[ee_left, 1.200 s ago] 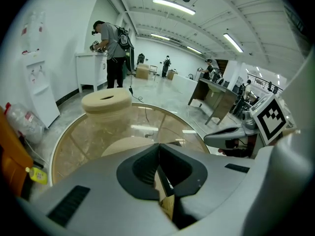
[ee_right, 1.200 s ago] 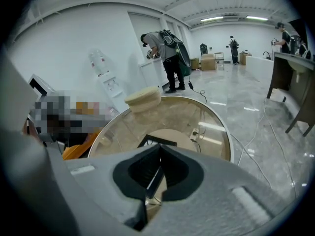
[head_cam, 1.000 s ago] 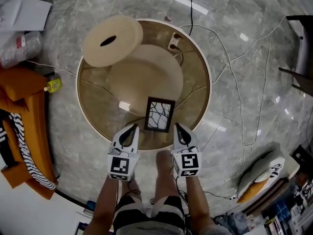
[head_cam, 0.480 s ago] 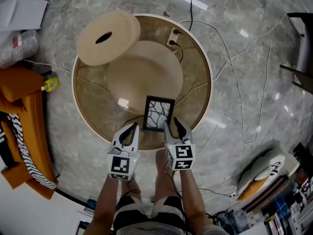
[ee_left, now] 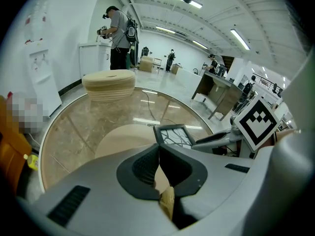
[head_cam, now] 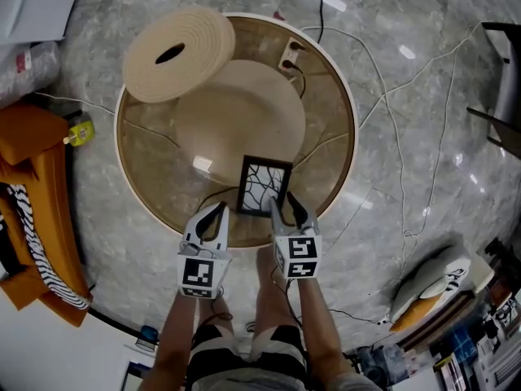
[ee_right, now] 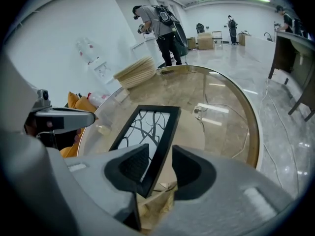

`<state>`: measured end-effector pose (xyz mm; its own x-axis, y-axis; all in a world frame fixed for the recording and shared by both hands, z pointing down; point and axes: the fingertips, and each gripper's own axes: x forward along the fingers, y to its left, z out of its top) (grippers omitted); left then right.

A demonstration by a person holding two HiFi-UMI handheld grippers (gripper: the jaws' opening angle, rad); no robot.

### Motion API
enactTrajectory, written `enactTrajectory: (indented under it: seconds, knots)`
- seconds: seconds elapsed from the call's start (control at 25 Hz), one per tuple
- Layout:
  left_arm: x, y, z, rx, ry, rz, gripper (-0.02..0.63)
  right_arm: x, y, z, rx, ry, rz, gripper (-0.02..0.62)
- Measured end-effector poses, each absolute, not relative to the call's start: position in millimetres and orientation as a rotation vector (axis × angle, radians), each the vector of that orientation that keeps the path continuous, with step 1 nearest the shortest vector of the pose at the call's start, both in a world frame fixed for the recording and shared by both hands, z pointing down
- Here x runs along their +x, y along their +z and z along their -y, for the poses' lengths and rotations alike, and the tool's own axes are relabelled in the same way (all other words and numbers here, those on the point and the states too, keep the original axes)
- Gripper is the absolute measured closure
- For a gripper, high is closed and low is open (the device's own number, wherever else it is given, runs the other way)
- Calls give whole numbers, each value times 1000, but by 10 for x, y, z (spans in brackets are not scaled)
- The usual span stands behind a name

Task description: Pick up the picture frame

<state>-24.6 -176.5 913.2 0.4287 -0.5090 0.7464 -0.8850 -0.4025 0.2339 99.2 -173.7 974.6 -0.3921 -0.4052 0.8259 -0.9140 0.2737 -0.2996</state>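
Observation:
The black picture frame with a branch pattern lies flat on the round glass table, close to its near rim. My right gripper is at the frame's near right corner. In the right gripper view the frame runs between the jaws, which are opening, and the pads do not press on it. My left gripper hovers just left of the frame with its jaws shut and nothing in them. The left gripper view shows the frame ahead and slightly right of that gripper.
A beige ridged disc with a dark hole sits on the table's far left rim. A power strip and cables show under the glass. An orange seat stands to the left. People stand in the background.
My right gripper has shifted left and forward onto the frame's near right corner, and its jaws have gone from shut to open. The left gripper has hardly moved.

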Motion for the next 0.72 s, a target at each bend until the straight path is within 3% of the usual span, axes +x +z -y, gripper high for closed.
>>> enactTrajectory:
  seconds: [0.72]
  knots:
    - [-290,9109,1743,2044,783,1206,588,1099,9770,1753,1169,1085,1894,529]
